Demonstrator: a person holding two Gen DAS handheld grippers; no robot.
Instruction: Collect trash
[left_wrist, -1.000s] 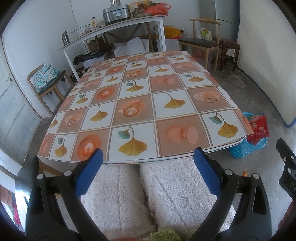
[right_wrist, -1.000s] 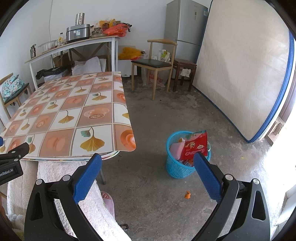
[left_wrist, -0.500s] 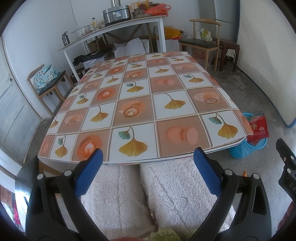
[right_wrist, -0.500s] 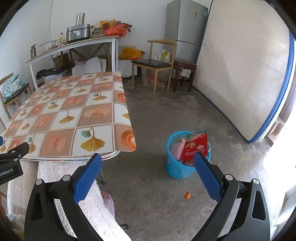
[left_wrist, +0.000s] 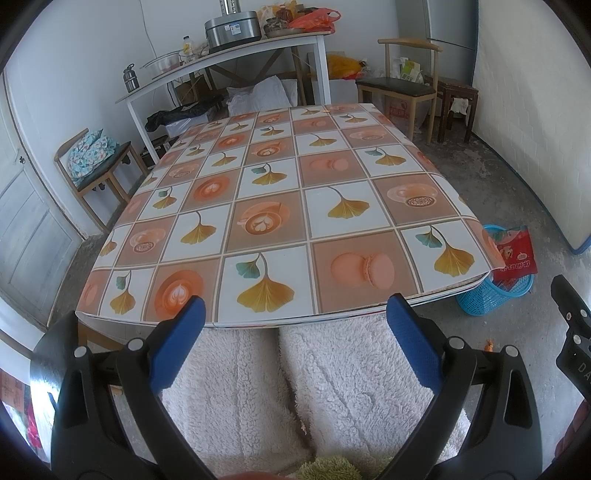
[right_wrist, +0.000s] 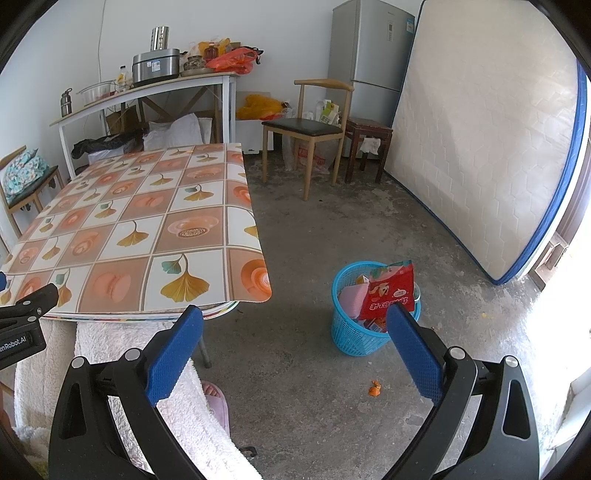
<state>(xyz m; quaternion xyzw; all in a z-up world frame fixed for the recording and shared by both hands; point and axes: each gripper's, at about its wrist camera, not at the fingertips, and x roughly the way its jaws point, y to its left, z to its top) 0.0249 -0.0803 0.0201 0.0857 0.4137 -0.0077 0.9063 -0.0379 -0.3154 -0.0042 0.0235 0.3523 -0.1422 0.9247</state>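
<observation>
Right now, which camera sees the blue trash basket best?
The right wrist view: the blue basket shows nearly whole, its red packet sticking out. In the left wrist view the tablecloth hides part of the basket.

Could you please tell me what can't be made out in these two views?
- Basket contents: right view, red bag and right claw cover them.
- Orange scrap: right view, too small to identify.
- Basket: left view, table corner hides part.
</observation>
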